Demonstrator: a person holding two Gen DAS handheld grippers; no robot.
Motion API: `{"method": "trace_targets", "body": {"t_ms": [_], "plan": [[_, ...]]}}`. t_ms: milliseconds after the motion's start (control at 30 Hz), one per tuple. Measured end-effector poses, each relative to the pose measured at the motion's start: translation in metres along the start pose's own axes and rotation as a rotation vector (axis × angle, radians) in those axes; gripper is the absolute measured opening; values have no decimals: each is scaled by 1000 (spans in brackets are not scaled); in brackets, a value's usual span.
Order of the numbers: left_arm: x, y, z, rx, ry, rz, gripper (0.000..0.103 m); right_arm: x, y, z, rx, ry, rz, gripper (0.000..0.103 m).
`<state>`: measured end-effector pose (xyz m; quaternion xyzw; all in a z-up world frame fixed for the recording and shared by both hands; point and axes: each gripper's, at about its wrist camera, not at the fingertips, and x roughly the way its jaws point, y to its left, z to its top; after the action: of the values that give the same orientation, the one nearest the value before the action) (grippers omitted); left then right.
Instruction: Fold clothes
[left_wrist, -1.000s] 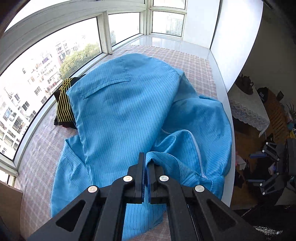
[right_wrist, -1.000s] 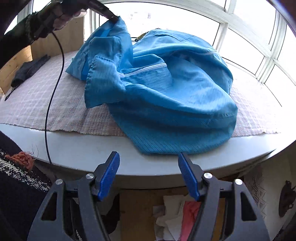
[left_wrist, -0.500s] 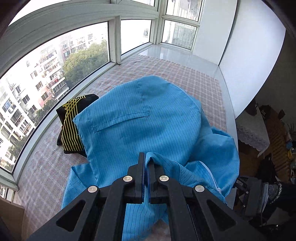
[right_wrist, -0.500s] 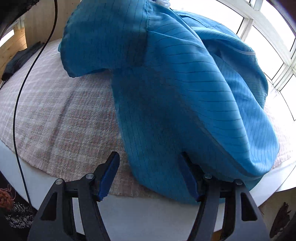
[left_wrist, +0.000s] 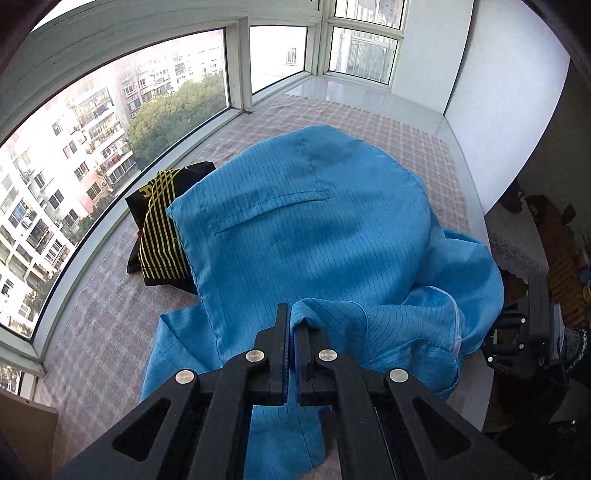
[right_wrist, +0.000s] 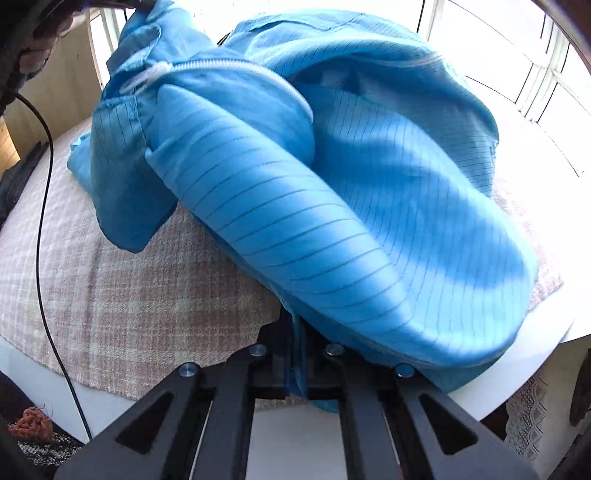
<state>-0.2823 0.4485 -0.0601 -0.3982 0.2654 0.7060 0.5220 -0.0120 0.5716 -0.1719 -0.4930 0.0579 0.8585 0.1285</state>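
Left wrist view first: the left gripper (left_wrist: 290, 332) is clamped tight on a fold of the blue jacket (left_wrist: 295, 229), same pinch as a second ago, but the whole thing has been hauled higher, so more of the checked mat (left_wrist: 369, 122) shows past it. The jacket sits bunched mid-mat, its far left edge lying over a black and yellow striped garment (left_wrist: 162, 229) near the window-side edge. Right wrist view is where the real change is: a second ago the right gripper (right_wrist: 295, 354) hung wide open off the front edge of the ledge, now it's closed on the jacket's hem by that edge. So both ends are held, and I'd guess it's ready to be spread out flat.
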Motion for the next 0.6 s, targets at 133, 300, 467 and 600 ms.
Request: {"method": "trace_targets", "body": {"t_ms": [133,300,467,600], "plan": [[-31,4,-15,-12,-40,12,1,-65,-13,19,33,-135,-61,3],[-101,4,-9,9,-139,38,1,-166,-38,74,48,-342,-162,3],[-192,0,2,30,-276,102,1,-267,-36,142,-22,-542,-259,2],[-271,-3,-4,34,-379,175,1,-315,-3,195,-58,-640,-263,2]]}}
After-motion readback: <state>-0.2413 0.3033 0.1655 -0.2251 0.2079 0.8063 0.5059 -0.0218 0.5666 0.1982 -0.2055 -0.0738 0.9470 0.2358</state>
